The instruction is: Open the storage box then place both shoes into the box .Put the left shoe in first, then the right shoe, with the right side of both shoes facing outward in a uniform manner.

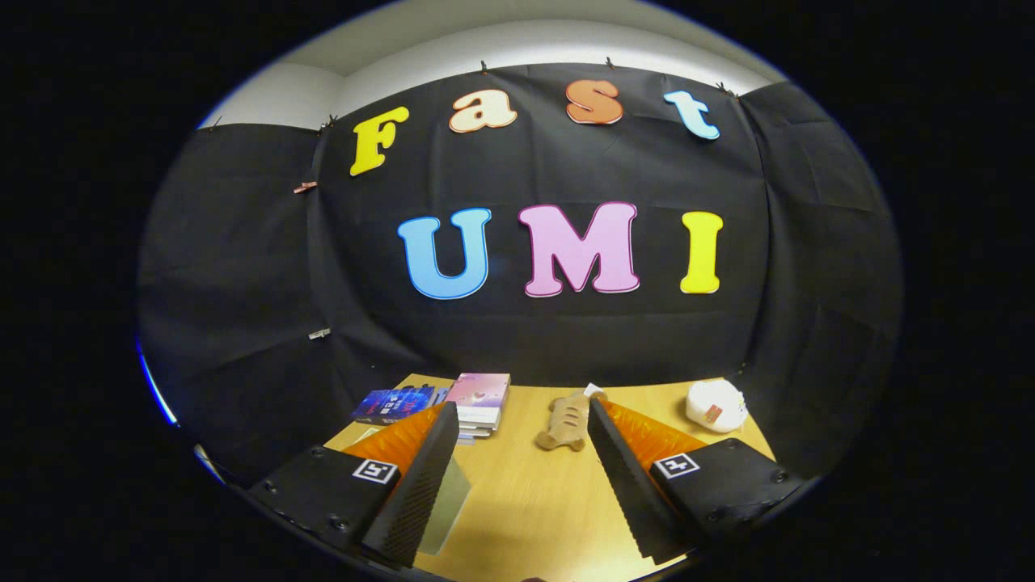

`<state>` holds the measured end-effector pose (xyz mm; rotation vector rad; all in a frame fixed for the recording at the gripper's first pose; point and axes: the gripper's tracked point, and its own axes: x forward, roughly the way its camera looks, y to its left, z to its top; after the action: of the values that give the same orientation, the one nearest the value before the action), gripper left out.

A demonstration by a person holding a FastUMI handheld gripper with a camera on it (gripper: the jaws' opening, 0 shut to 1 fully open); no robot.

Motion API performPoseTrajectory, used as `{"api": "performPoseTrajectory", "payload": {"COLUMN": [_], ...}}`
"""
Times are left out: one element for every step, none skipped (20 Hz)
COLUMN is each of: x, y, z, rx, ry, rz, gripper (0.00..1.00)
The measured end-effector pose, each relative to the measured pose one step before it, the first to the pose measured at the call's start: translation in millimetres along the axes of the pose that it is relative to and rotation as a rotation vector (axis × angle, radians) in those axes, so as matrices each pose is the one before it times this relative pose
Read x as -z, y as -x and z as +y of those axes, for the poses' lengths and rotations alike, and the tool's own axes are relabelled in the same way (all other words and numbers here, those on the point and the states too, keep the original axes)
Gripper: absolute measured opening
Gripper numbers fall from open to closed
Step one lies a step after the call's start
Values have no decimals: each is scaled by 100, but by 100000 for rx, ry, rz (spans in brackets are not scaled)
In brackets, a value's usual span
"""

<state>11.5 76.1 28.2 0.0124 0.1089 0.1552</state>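
While black cloth hangs in soft folds as the booth's wall point(242, 283) behind everything, a counter point(534, 501) of smooth, pale wood-grain laminate stretches out flat in front of it. Two broad wedge-shaped fingers of the tongs point(517, 477) reach forward over that surface, spread wide apart and released, with bare counter between them and nothing in their grip; their inner pads point(420, 485) are ribbed with fine ridges, and each finger base carries a small square printed marker. Just beyond the left finger sits a short stack of books point(479, 404), rectangular, with a glossy pink cover on top, and beside it, farther left, lies a flat dark blue book point(392, 402) with a shiny cover. Tucked against the left finger's inner side is a thin, pale, translucent sheet-like panel point(453, 501); what it belongs to cannot be told. Ahead of the fingers, near the right fingertip, lies a small tan plush toy point(566, 422), soft and lumpy, with stitched stripes. Well to the right, beyond the right finger, rests a rounded white plush lump point(716, 404) with a small reddish tag. No shape among these things can be told as the storage box or the shoes.
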Motion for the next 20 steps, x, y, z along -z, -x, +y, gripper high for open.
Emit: {"api": "performPoseTrajectory", "payload": {"x": [89,123,303,179,316,47,-195,-423,-153,29,-48,6,2,88,142,-130,-330,-146,-55,193], "y": [465,456,510,308,205,404,413,486,680,333,94,47,116,39,3,176,238,25,128,147], "z": [-1156,-876,-764,-1011,-1854,-1689,-717,-349,-360,-439,-299,-240,-209,-467,-228,-35,-102,153,29,227], "rx": [57,-301,-357,1953,3906,4373,1880,2188,1581,961,762,467,424,1089,428,47,423,85,34,-760], "ry": [1257,321,-1534,-439,703,-190,-963,-1695,-2197,-2962,-3173,-2707,-1309,353,1447,1920,2056,1888,1857,1299], "rz": [-776,-606,57,-668,-569,-1556,-2395,-3059,-2584,-2208,-1517,-900,-380,-153,-368,-617,-581,-515,13,675], "gripper": [99,99,99,99,99,99,99,99,99,99,99,99,98,98,98,98,98,98,98,98]}}
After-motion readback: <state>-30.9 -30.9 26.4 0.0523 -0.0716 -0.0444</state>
